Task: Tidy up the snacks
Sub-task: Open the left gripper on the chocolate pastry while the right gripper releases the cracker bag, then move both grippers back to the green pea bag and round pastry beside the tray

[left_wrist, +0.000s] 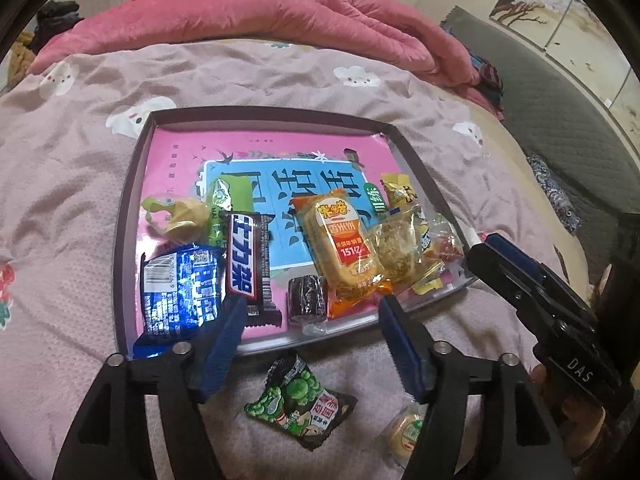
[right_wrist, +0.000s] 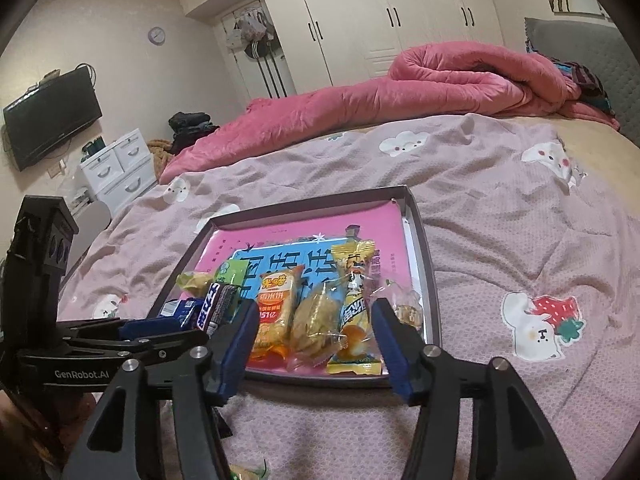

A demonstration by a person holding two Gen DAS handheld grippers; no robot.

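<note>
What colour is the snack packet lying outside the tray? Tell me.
Green and black, with cartoon art: the snack packet on the bedsheet. Left wrist view shows it best.

Left gripper point(left_wrist: 312, 340) black, blue ribbed pads, silver screws beside pads, right gripper point(right_wrist: 314, 344) alike, white "GenRobot.AI" and "DAS" lettering on the bodies.

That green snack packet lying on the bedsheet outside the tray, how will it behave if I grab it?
The green packet looks puffy with crinkled foil, so it's probably light and will squash and crackle. Its glossy film may slip between pads. It lies flat on the soft bedsheet, so it shouldn't roll, though the sheet may give underneath.
</note>
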